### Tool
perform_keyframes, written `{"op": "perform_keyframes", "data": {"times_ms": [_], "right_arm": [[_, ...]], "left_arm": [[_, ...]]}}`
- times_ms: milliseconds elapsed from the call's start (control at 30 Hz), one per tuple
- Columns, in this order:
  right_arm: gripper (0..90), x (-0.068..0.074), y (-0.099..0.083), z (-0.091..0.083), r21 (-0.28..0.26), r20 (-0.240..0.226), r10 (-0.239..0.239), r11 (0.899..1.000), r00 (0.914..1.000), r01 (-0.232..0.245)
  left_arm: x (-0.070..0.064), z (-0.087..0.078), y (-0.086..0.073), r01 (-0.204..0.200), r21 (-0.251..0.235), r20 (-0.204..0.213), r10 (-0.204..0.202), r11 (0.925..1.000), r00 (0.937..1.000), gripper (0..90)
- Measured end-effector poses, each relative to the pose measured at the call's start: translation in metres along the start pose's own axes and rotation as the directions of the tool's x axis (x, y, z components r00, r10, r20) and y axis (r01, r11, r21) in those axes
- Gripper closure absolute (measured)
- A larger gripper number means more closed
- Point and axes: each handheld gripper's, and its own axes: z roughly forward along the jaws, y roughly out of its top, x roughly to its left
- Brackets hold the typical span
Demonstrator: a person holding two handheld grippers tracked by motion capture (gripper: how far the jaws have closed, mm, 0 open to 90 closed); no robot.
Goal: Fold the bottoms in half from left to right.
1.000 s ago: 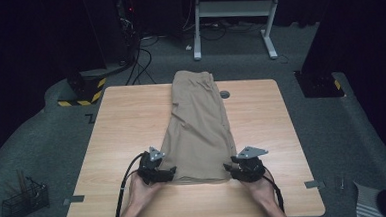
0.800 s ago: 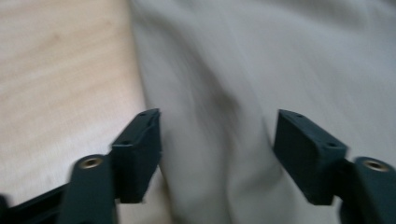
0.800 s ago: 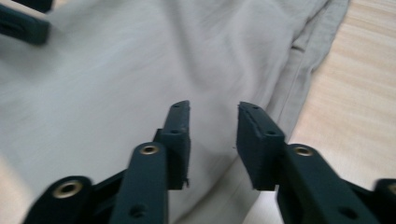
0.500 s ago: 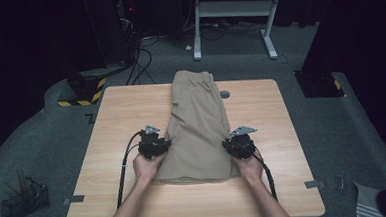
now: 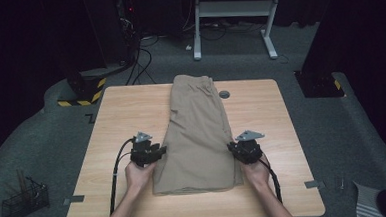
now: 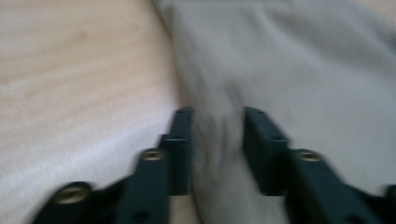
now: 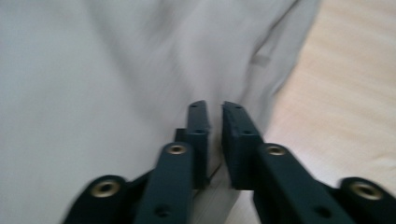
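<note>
A pair of folded khaki trousers [image 5: 198,133] lies lengthwise down the middle of the wooden table [image 5: 121,112], its waistband end toward 12 o'clock at the far edge and its wider end toward 6 o'clock near the person. The left gripper [image 5: 159,151] sits at the trousers' 9 o'clock edge, held by the left hand [image 5: 138,174]. In the left gripper view its jaws stand spread, with the cloth's edge [image 6: 219,140] lying between them; the picture is blurred. The right gripper [image 5: 233,149] sits at the trousers' 3 o'clock edge, held by the right hand [image 5: 257,171]. In the right gripper view its jaws are nearly pressed together, a thin gap left, over the fabric's edge [image 7: 140,70]; whether they pinch cloth I cannot tell. A small dark round grommet [image 5: 224,94] sits in the tabletop just beside the trousers at about 1 o'clock.
</note>
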Motion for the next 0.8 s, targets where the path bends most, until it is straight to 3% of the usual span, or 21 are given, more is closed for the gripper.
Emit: {"op": "perform_keyframes", "data": {"times_ms": [67, 167, 267, 300, 333, 433, 533, 600, 633, 700, 733, 800], "right_arm": [[68.8, -0.006, 0.009, 0.007, 0.004, 0.013, 0.026, 1.0, 0.9996, -0.026], [66.8, -0.01, 0.017, 0.022, 0.034, 0.004, 0.041, 0.999, 0.9991, -0.041], [85.2, -0.009, 0.014, 0.034, 0.088, -0.011, 0.021, 0.996, 0.9997, -0.02], [89.0, -0.01, 0.013, 0.036, 0.085, -0.015, 0.017, 0.996, 0.9998, -0.015], [89.5, -0.01, 0.013, 0.034, 0.08, -0.005, 0.013, 0.997, 0.9999, -0.013], [89.8, -0.013, 0.015, 0.022, 0.045, 0.004, 0.008, 0.999, 1.0, -0.009], [89.5, -0.012, 0.012, 0.019, 0.063, 0.0, -0.014, 0.998, 0.9999, 0.014], [86.5, -0.009, 0.006, 0.022, 0.097, -0.007, -0.02, 0.995, 0.9998, 0.021], [80.8, -0.008, 0.004, 0.022, 0.105, -0.001, -0.016, 0.994, 0.9999, 0.016], [72.0, -0.01, 0.005, 0.02, 0.08, -0.004, 0.011, 0.997, 0.9999, -0.01], [68.8, -0.012, 0.008, 0.018, 0.057, -0.007, 0.028, 0.998, 0.9996, -0.028], [66.3, -0.015, 0.014, 0.017, 0.026, -0.009, 0.049, 0.998, 0.9988, -0.049]], "left_arm": [[0.001, 0.01, 0.01, 0.018, -0.005, -0.001, -0.018, 0.9998, 0.9998, 51.4], [0.002, 0.026, 0.017, 0.014, 0.024, -0.004, -0.014, 0.9996, 0.9999, 54.7], [0.003, 0.037, 0.016, 0.025, 0.06, 0.013, -0.026, 0.9979, 0.9996, 72.2], [0.001, 0.037, 0.015, 0.013, 0.068, 0.011, -0.013, 0.9976, 0.9999, 81.4], [0.0, 0.036, 0.015, -0.001, 0.07, 0.002, 0.001, 0.9975, 1.0, 85.1], [-0.005, 0.028, 0.012, -0.036, 0.089, 0.011, 0.035, 0.9954, 0.9993, 87.0], [-0.009, 0.02, 0.002, -0.037, 0.089, 0.034, 0.034, 0.9953, 0.9988, 86.8], [-0.008, 0.017, -0.002, -0.016, 0.088, 0.035, 0.013, 0.996, 0.9993, 83.4], [-0.006, 0.015, -0.002, -0.009, 0.082, 0.021, 0.007, 0.9966, 0.9998, 76.0], [-0.001, 0.012, 0.003, 0.021, 0.052, 0.023, -0.022, 0.9984, 0.9995, 61.1], [0.0, 0.012, 0.007, 0.014, 0.039, 0.011, -0.015, 0.9992, 0.9998, 54.8], [0.0, 0.015, 0.014, 0.028, 0.013, 0.018, -0.028, 0.9995, 0.9994, 51.4]]}}
